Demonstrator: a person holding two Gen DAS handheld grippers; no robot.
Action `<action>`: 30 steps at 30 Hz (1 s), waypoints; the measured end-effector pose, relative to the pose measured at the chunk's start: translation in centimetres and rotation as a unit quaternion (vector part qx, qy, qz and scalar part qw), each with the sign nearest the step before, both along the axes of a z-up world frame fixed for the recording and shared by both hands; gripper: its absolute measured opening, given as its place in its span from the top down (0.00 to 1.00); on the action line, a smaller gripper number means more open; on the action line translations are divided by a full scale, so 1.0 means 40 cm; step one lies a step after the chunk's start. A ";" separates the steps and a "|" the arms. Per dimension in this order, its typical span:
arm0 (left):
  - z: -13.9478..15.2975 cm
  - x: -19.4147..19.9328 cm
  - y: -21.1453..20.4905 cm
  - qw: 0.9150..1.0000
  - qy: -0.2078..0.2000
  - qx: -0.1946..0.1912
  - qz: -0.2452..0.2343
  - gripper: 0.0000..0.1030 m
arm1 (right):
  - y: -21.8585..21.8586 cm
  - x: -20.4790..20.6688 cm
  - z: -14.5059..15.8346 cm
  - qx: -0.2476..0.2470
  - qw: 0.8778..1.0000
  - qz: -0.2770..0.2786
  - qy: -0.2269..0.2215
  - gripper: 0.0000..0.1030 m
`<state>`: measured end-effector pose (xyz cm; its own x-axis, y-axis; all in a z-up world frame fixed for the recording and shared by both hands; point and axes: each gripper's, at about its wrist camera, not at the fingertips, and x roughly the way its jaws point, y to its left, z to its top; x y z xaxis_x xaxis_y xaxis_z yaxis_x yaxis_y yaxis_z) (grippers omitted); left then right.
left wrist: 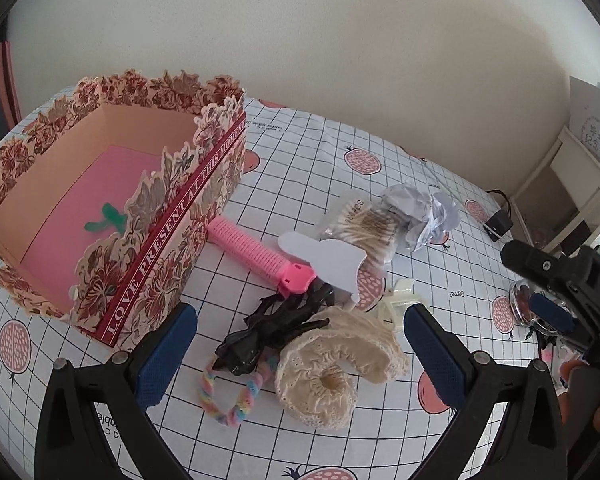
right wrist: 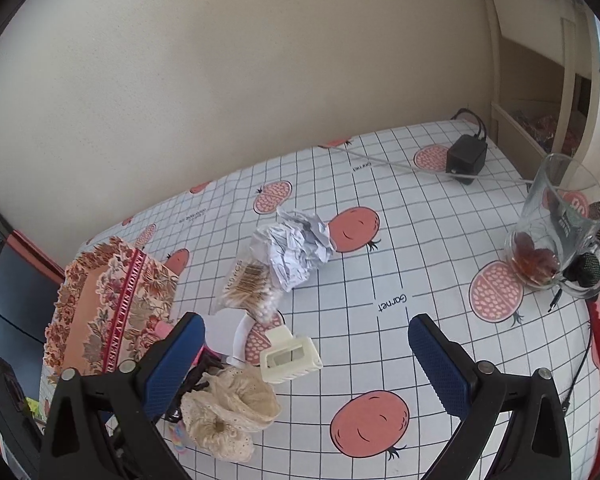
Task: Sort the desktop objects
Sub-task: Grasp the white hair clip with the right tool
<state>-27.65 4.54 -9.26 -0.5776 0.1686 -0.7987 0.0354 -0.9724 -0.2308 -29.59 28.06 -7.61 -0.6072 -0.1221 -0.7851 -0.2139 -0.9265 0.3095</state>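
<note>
Left wrist view: my left hand-held gripper [left wrist: 300, 352] gapes empty over the cream lace scrunchie [left wrist: 336, 364]; floral box [left wrist: 112, 208] crowds left. My right hand-held gripper [right wrist: 306, 364], spread wide, faces bare bench [right wrist: 420, 240].

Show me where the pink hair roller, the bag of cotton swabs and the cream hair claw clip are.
pink hair roller [left wrist: 252, 250], left wrist view, middle of its ribbed barrel.
bag of cotton swabs [right wrist: 249, 285], right wrist view, the swab sticks.
cream hair claw clip [right wrist: 290, 357], right wrist view, its body.

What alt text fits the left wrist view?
Open left gripper hovers over a cream scrunchie, black bow and pastel hair tie on a checked tablecloth. A floral box stands left.
</note>
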 end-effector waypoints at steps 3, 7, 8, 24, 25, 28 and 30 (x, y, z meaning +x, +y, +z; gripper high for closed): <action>-0.017 -0.009 -0.006 1.000 -0.008 -0.002 0.005 0.00 | 0.000 -0.010 -0.041 -0.007 1.000 0.001 -0.019 0.00; -0.036 -0.018 -0.005 1.000 -0.018 -0.002 0.004 0.00 | -0.006 -0.018 -0.083 -0.012 0.999 0.012 -0.038 0.00; -0.039 -0.020 -0.007 1.000 -0.020 -0.001 0.006 0.00 | -0.006 -0.020 -0.094 -0.017 0.999 0.013 -0.043 0.00; -0.074 -0.042 -0.047 0.999 -0.045 -0.007 0.018 0.00 | -0.058 -0.049 -0.180 -0.027 0.995 0.054 -0.077 0.08; -0.075 -0.043 -0.049 0.999 -0.046 -0.005 0.016 0.00 | -0.061 -0.051 -0.184 -0.026 0.995 0.057 -0.078 0.11; -0.076 -0.043 -0.050 0.999 -0.046 -0.005 0.012 0.00 | -0.077 -0.055 -0.198 -0.017 0.994 0.064 -0.084 0.18; -0.076 -0.044 -0.048 0.999 -0.046 -0.007 0.010 0.00 | -0.083 -0.057 -0.207 -0.012 0.994 0.065 -0.087 0.20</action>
